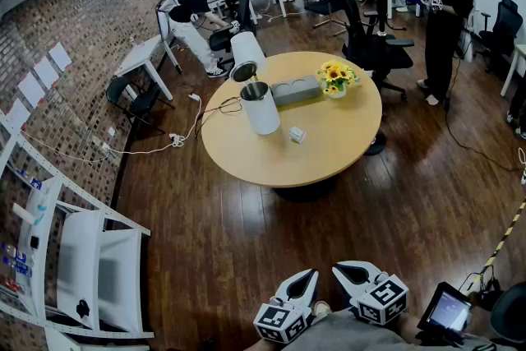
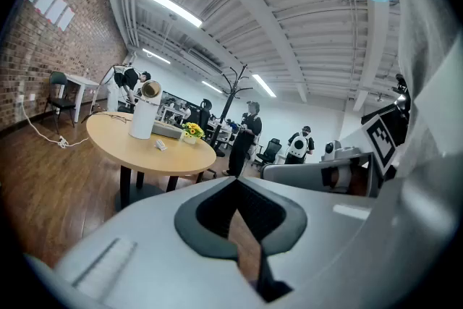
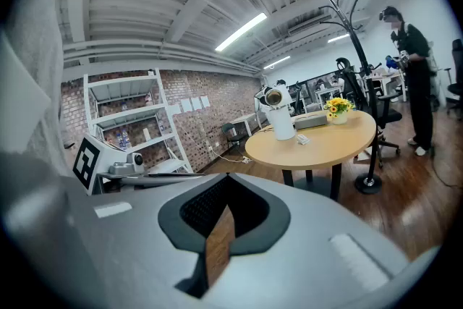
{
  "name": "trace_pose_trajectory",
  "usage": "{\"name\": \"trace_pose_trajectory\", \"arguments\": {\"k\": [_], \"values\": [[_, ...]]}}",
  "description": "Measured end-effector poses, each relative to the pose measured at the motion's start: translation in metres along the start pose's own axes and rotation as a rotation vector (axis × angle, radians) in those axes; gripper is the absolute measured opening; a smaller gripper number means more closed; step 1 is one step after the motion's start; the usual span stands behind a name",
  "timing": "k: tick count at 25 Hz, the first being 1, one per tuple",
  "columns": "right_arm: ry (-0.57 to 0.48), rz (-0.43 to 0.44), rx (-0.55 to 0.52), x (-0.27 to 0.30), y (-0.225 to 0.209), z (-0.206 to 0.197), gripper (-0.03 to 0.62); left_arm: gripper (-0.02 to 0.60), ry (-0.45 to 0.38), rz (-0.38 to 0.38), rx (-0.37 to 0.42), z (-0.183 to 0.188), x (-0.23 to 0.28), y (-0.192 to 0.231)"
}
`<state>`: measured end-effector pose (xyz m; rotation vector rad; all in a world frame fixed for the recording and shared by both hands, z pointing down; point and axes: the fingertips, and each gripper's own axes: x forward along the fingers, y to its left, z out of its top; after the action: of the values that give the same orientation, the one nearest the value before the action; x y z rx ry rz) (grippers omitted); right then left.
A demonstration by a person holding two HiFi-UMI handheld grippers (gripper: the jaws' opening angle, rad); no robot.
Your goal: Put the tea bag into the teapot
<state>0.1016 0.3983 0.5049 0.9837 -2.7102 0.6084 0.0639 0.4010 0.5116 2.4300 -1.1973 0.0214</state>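
Note:
A tall white teapot [image 1: 260,107] stands on the round wooden table [image 1: 345,140] with its lid tipped open; it also shows in the left gripper view [image 2: 143,116] and the right gripper view [image 3: 281,119]. The tea bag [image 1: 297,135], a small white packet, lies on the table just right of the teapot [image 2: 160,145] [image 3: 302,140]. Both grippers hang close to my body, far from the table. My left gripper [image 1: 299,288] [image 2: 235,183] is shut with nothing in it. My right gripper [image 1: 352,273] [image 3: 226,184] is likewise shut and empty.
A grey box [image 1: 296,89] and a pot of yellow flowers [image 1: 337,78] sit behind the teapot. A white shelf unit [image 1: 82,259] stands at the left wall. Cables [image 1: 177,140] trail on the wooden floor. A person [image 1: 444,20] stands far right near office chairs [image 1: 374,45]. A tablet [image 1: 448,312] lies by my right.

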Motion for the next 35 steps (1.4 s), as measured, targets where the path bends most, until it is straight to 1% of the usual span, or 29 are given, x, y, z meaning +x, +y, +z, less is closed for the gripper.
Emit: {"name": "trace_pose_trajectory", "arguments": {"k": [6,11,14,18,23,27,31,35], "values": [[0.0,0.005,-0.008,0.025,-0.002,0.008,0.008,0.0,-0.002,0.012,-0.009,0.005,0.001,0.023],[0.007,0.025,0.001,0.054,-0.026,0.018,0.008,0.0,-0.002,0.043,-0.015,0.017,0.024,0.052],[0.001,0.038,0.002,0.078,-0.052,0.031,0.008,0.0,0.005,0.063,-0.01,0.026,0.05,0.076],[-0.001,0.062,0.004,0.109,-0.097,0.054,0.008,0.0,0.007,0.089,-0.009,0.044,0.1,0.107],[-0.007,0.084,0.009,0.14,-0.163,0.096,0.008,0.0,0.006,0.11,-0.008,0.08,0.175,0.135],[-0.014,0.09,0.011,0.159,-0.209,0.129,0.008,0.0,0.002,0.121,-0.002,0.109,0.224,0.152],[-0.019,0.11,0.004,0.18,-0.24,0.154,0.008,0.0,-0.014,0.145,0.002,0.133,0.256,0.169],[-0.016,0.123,0.013,0.196,-0.266,0.17,0.008,0.0,-0.012,0.162,-0.004,0.147,0.283,0.181]]}}
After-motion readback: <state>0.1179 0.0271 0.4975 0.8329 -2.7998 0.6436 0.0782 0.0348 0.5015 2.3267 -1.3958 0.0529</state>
